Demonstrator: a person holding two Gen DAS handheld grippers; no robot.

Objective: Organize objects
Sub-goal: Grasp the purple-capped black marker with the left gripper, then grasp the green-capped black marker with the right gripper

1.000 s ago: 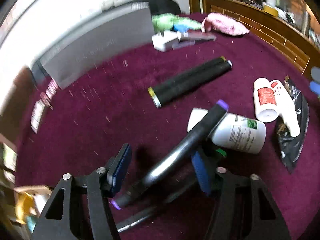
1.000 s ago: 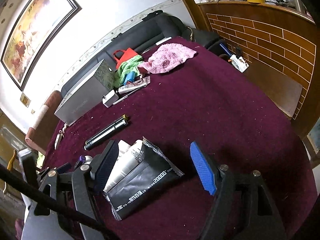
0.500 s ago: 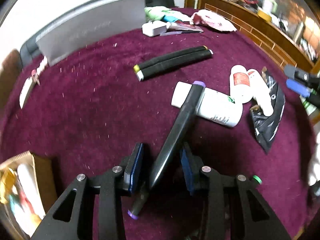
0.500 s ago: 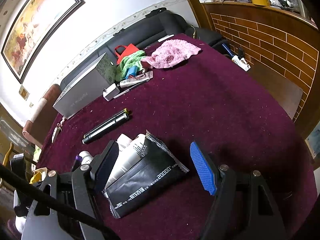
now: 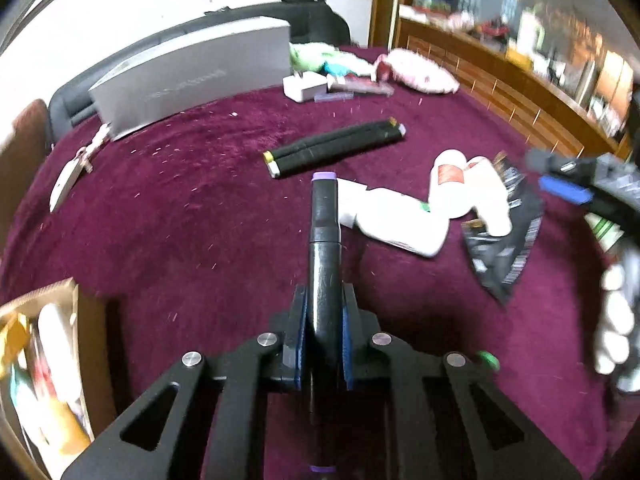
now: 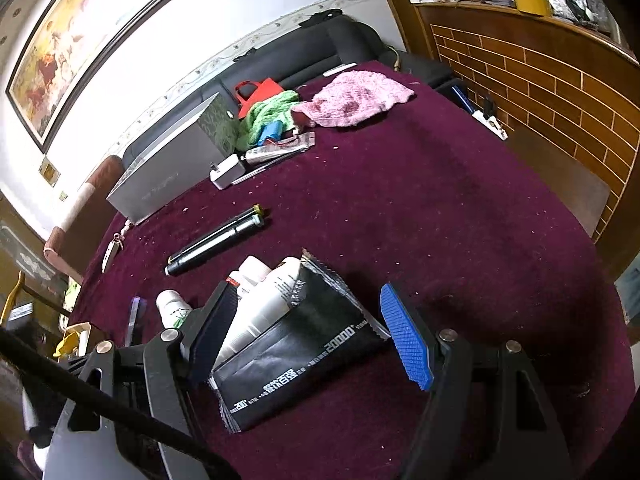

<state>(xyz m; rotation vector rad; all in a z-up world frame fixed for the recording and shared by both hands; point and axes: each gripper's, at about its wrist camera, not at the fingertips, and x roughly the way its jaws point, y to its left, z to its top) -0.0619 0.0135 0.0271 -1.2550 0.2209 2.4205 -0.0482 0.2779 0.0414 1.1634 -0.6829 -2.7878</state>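
Left wrist view: the left gripper (image 5: 324, 332) is clamped on a black marker (image 5: 325, 248) with purple ends, and the marker is held above the purple tablecloth (image 5: 180, 240), pointing forward. A white bottle (image 5: 396, 220) is seen lying just behind it, two black markers (image 5: 336, 148) farther back, and a cardboard box (image 5: 44, 364) at the lower left.

Right wrist view: the right gripper (image 6: 308, 332) is kept wide apart, with nothing pressed. A black packet (image 6: 296, 348) and white bottles (image 6: 260, 296) are seen between its fingers on the cloth.
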